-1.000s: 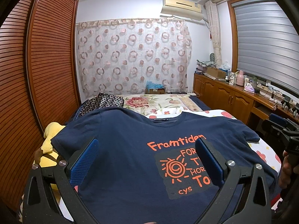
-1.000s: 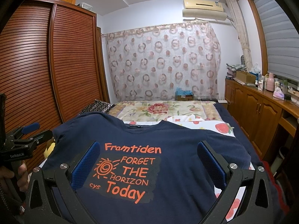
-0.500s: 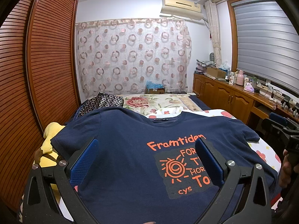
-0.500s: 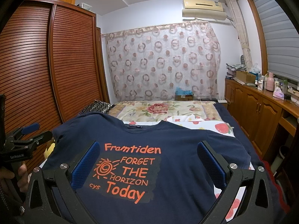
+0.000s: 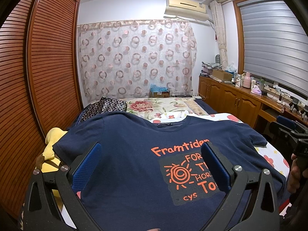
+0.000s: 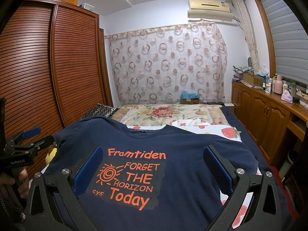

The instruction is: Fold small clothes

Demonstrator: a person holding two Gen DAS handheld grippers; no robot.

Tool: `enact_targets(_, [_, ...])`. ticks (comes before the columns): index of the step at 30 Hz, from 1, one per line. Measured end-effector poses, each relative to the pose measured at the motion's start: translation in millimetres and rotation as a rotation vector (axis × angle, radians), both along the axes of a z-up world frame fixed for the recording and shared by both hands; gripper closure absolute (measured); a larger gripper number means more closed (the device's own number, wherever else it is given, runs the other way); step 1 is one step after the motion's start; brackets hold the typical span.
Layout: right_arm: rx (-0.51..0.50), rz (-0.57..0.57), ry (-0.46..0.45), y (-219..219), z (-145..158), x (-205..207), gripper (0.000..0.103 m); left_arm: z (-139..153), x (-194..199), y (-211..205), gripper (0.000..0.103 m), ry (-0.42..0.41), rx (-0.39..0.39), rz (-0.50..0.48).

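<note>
Left claw: jaws wide, empty, hovering over the shirt's left half. Shirt lies flat, print up, on the bed, collar far, hem near; long axis runs away from both claws. Left sleeve sits ahead and left of this claw. Right claw: jaws wide, empty, over the right half; right sleeve ahead and right. Judgement: each claw nearer its own sleeve; fold not yet begun.

The T-shirt's hem is cut off below; its print partly hides behind a finger.
</note>
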State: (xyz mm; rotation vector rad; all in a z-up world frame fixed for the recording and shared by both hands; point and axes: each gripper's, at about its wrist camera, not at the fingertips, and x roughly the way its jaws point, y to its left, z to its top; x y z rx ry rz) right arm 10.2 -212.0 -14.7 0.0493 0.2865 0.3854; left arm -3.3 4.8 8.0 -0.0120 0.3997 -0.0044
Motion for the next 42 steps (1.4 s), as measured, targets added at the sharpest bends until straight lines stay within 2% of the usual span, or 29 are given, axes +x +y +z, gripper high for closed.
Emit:
enact_targets(25, [0.002,0.003,0.004,-0.4,-0.9,1.3,0.000,3.5,-2.0,-2.7,0.000,0.003,0.000,-0.003])
enact_targets(30, [0.003,0.045,0.020,4.9,-5.9,10.6,0.000,-1.5,1.6,2.3,0.000,0.021,0.001,-0.010])
enact_targets(33, [-0.018,0.074,0.024,14.1,-7.5,17.8,0.000,-13.2,4.2,17.7,0.000,0.025,-0.001,0.012])
enact_targets(42, [-0.063,0.130,0.024,30.7,-6.5,35.3,0.000,-38.0,19.8,75.3,0.000,0.128,-0.006,0.077])
